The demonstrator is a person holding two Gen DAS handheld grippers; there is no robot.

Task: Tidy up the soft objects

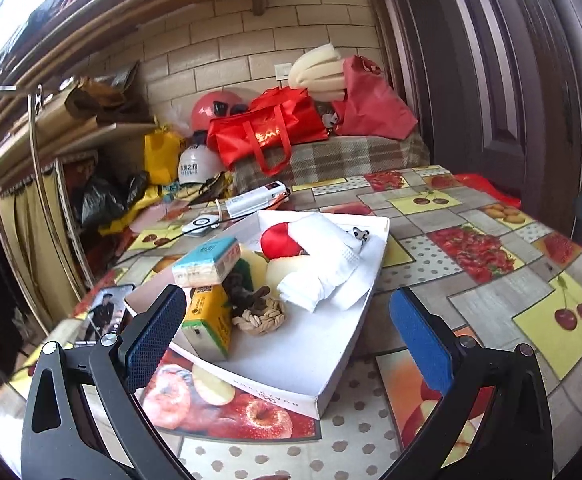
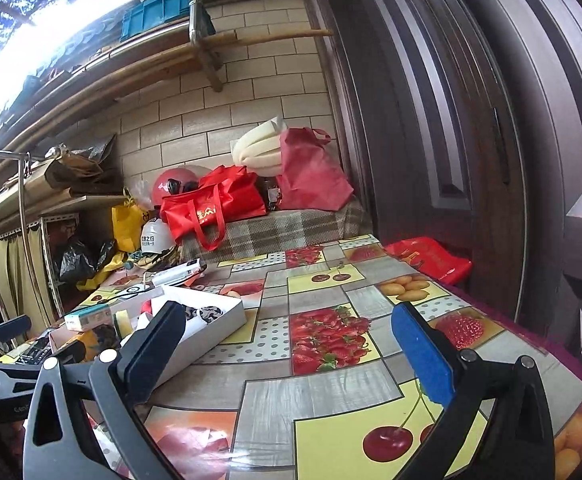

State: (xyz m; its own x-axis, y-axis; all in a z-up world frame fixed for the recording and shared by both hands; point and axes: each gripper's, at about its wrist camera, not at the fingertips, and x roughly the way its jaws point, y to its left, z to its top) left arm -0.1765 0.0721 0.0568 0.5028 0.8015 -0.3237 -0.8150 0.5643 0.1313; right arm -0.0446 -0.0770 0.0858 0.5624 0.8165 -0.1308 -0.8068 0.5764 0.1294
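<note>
Sorting: soft things sit in the box (image 1: 343,364).
Claws: left claw (image 1: 287,340) and right claw (image 2: 291,348) both spread, empty.
Tip: pinch the sock (image 1: 323,276) gently.

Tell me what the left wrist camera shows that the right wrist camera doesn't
Only the left wrist view shows the box's contents plainly: folded white cloth, woven coaster, yellow carton, and a phone beside the box.

Only the right wrist view shows the blue crates up high and the open right gripper over bare tablecloth.

Both show the white box, the red tote bag and the fruit-print tablecloth; the left gripper is open.
</note>
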